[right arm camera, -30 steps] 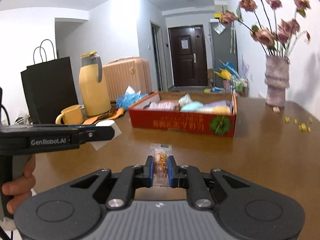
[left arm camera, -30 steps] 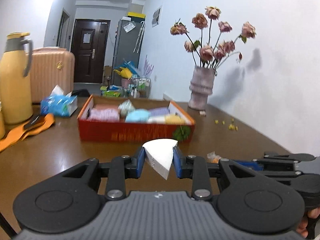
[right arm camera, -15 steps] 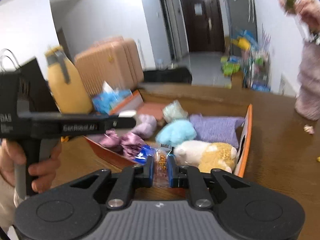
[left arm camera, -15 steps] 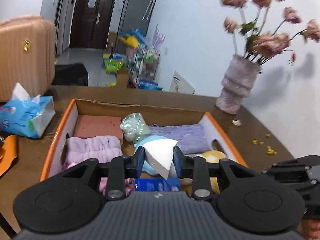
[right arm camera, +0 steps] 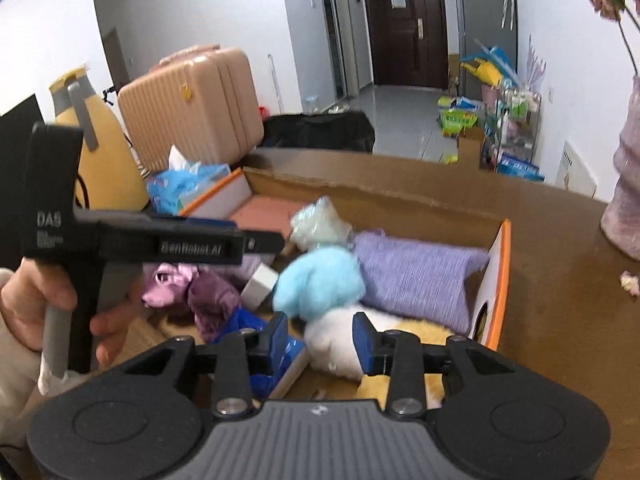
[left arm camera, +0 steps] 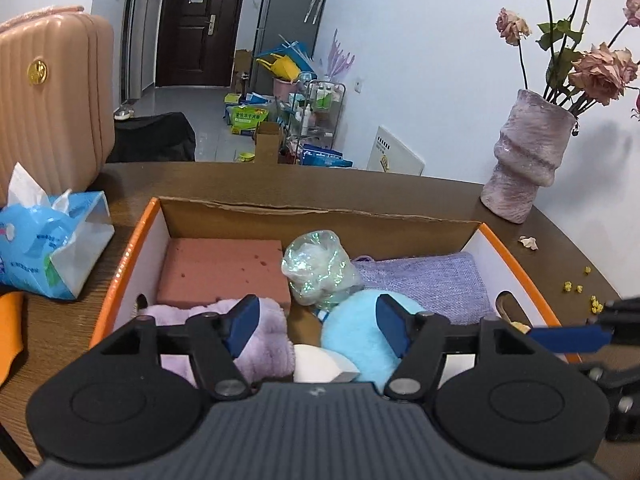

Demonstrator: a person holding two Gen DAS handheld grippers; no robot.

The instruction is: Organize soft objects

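Right wrist view: my right gripper (right arm camera: 320,340) over the orange-rimmed box (right arm camera: 502,280), jaws opening, nothing btwn them. Below: white plush (right arm camera: 332,344), blue packet (right arm camera: 260,360). Further in: light-blue plush (right arm camera: 320,280), purple cloth (right arm camera: 416,276), white wedge (right arm camera: 260,280). My left hand (right arm camera: 40,304) holds the left gripper (right arm camera: 264,242) across the box's left side.

Even, bright indoor light fills both views. The white wall (left arm camera: 420,60) shows soft flower shadows. The fisheye lens bends the edges and darkens the corners. The right wrist view is smeared with motion blur beyond the fingers.
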